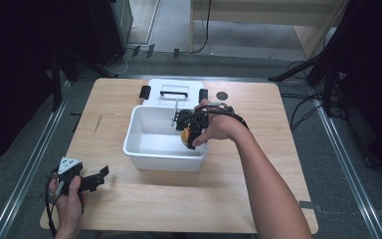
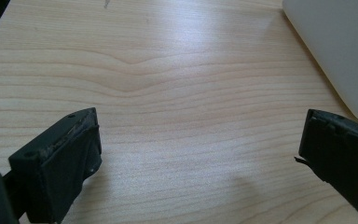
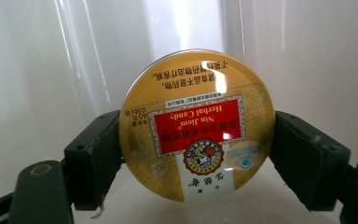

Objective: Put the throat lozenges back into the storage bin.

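A round yellow candy tin (image 3: 196,125) with a red label is clamped between the black jaws of my right gripper (image 3: 196,154). In the high view that right gripper (image 1: 189,135) hangs inside the right end of a white plastic bin (image 1: 144,149), the tin (image 1: 185,135) showing as a small orange spot below the hand. My left gripper (image 1: 99,177) rests low at the table's front left, held by the left hand. Its jaws stand wide apart over bare wood (image 2: 200,140) with nothing between them.
The bin's white lid (image 1: 176,89) with a black handle and black latches lies flat just behind the bin. A small dark round mark (image 1: 222,95) sits on the wooden table (image 1: 258,164) at the back right. The bin's corner (image 2: 340,51) shows near the left gripper.
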Available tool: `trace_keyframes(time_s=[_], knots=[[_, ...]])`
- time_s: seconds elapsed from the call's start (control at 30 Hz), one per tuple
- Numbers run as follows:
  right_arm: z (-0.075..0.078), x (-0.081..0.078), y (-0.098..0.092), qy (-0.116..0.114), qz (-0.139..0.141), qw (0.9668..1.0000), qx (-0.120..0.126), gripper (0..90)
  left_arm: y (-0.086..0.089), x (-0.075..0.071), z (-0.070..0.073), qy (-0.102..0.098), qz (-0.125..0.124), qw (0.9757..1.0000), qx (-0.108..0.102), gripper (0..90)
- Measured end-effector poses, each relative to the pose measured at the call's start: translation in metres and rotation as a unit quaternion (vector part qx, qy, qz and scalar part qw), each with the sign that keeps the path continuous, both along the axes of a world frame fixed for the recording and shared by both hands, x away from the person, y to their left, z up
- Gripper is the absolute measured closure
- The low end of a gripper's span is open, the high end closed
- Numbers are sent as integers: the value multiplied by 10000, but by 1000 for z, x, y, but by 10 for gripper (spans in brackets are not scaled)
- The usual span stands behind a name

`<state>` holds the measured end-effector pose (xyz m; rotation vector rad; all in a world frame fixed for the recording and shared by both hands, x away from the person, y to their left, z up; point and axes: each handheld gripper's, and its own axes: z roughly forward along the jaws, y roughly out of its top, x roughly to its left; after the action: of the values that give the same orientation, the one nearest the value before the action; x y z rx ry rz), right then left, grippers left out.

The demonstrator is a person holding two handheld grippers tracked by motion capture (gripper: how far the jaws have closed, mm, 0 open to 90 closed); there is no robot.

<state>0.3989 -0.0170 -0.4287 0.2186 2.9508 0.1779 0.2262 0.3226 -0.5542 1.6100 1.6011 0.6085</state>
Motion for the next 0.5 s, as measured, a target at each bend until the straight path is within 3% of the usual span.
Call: trace_keyframes(time_s=[0.2, 0.5], knots=[[-2, -1, 5, -37, 100, 9999, -60, 208, 0, 0, 0, 6, 5, 10000, 13, 0], [-10, -2, 12, -125, 85, 9993, -354, 207, 0, 0, 0, 0, 12, 10000, -12, 0]])
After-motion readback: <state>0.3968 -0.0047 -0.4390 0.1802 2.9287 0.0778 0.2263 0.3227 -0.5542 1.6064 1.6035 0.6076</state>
